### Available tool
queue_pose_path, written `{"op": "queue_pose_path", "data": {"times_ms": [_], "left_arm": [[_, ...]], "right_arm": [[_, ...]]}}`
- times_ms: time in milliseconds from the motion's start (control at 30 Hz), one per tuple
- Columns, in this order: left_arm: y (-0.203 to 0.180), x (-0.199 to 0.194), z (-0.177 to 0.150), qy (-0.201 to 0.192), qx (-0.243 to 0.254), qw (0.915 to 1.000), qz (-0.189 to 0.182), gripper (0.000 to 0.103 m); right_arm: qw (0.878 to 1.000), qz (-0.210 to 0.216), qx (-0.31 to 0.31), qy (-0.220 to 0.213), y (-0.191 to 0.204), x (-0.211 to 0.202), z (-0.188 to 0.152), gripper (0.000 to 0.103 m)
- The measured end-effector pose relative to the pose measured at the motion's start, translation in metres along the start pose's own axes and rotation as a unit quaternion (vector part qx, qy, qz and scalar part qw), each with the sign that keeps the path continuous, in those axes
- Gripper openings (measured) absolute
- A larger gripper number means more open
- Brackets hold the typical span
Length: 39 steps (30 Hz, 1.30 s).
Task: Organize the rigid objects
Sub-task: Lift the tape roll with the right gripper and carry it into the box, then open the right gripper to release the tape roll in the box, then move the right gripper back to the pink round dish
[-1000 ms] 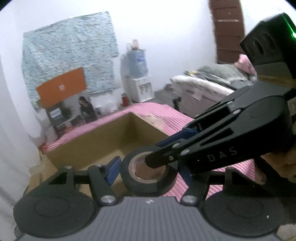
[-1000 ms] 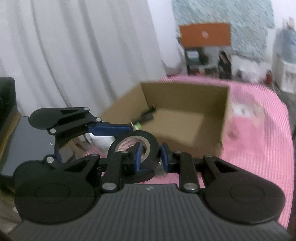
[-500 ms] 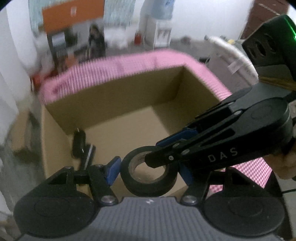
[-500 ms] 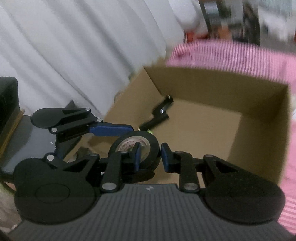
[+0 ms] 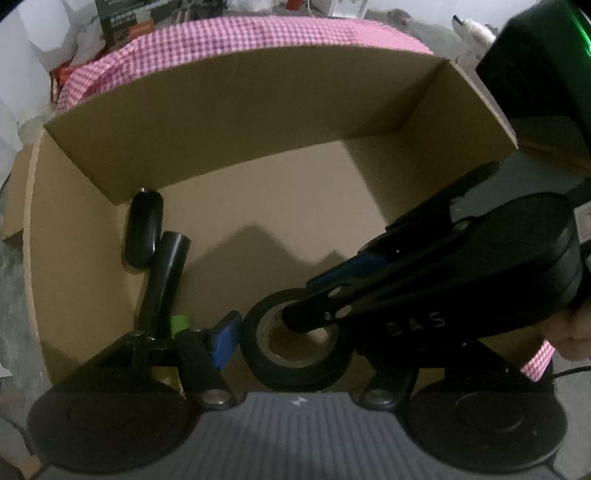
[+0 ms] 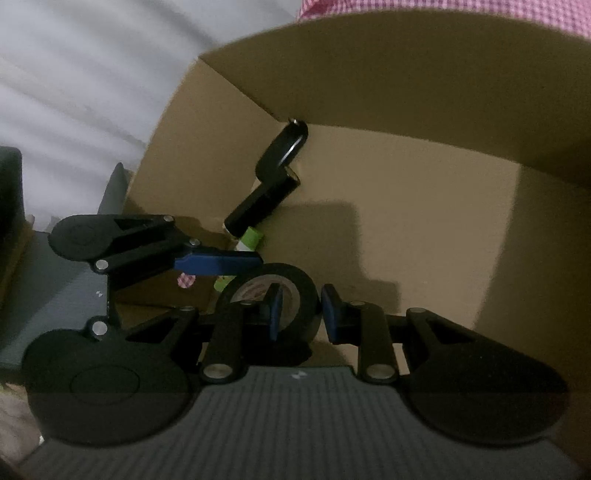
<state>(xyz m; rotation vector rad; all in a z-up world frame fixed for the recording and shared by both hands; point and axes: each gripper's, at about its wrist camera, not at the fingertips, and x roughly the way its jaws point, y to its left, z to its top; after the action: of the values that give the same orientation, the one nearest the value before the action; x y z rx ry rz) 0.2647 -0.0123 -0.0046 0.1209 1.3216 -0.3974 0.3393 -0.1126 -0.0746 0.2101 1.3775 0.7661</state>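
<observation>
A black tape roll hangs over the open cardboard box. My right gripper is shut on the tape roll, one finger through its hole, one outside its wall. My left gripper stands open around the roll; its left blue pad sits just beside the roll, apart from it. The right gripper's arm crosses the left wrist view. The left gripper's finger shows in the right wrist view.
Inside the box lie a black oval case and a black-capped marker with a green body by the left wall; both also show in the right wrist view. Pink checked cloth lies under the box.
Both grippers have moved forward and tilted down with the tape roll, from beside the box to over its inside. The hold on the roll has not changed.
</observation>
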Motion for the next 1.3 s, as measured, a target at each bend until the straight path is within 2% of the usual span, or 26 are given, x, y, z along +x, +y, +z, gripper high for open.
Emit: {"op": "queue_pose_path", "data": {"times_ms": [200,400,500,600,700,733,800,1000,1100,1167,1300], "left_arm": [[0.005,0.001,0.000,-0.001,-0.005,1.0000,0.003,0.069],[0.004,-0.011,-0.001,-0.023,-0.008,0.9997,0.008,0.072],[0.001,-0.028,-0.006,-0.054,-0.008,0.9985,0.010,0.075],[-0.001,-0.046,-0.011,-0.086,-0.007,0.9962,0.011,0.080],[-0.005,-0.070,-0.020,-0.120,-0.011,0.9927,0.011,0.082],[-0.006,-0.079,-0.023,-0.132,-0.013,0.9912,0.011,0.084],[-0.010,-0.098,-0.032,-0.157,-0.013,0.9874,0.013,0.087],[-0.025,-0.141,-0.079,-0.223,-0.009,0.9746,0.013,0.094],[-0.034,-0.142,-0.105,-0.232,-0.011,0.9727,-0.003,0.094],[-0.038,-0.136,-0.122,-0.231,-0.011,0.9728,-0.014,0.094],[-0.050,-0.114,-0.153,-0.219,-0.014,0.9754,-0.023,0.094]], "right_arm": [[1.000,0.007,0.014,0.015,-0.005,0.011,0.004,0.024],[0.999,0.025,0.022,-0.006,-0.010,0.001,-0.001,0.028],[0.998,0.036,0.019,-0.038,-0.006,-0.014,-0.006,0.036],[0.995,0.043,0.003,-0.086,0.003,-0.038,-0.013,0.051],[0.989,0.041,-0.014,-0.139,0.014,-0.068,-0.025,0.059],[0.987,0.038,-0.019,-0.158,0.019,-0.079,-0.032,0.062],[0.981,0.030,-0.032,-0.187,0.028,-0.098,-0.046,0.074],[0.957,-0.009,-0.093,-0.274,0.055,-0.156,-0.108,0.091],[0.945,-0.044,-0.116,-0.303,0.067,-0.173,-0.143,0.101],[0.938,-0.067,-0.129,-0.315,0.074,-0.175,-0.167,0.102],[0.932,-0.120,-0.132,-0.315,0.080,-0.162,-0.209,0.102]]}}
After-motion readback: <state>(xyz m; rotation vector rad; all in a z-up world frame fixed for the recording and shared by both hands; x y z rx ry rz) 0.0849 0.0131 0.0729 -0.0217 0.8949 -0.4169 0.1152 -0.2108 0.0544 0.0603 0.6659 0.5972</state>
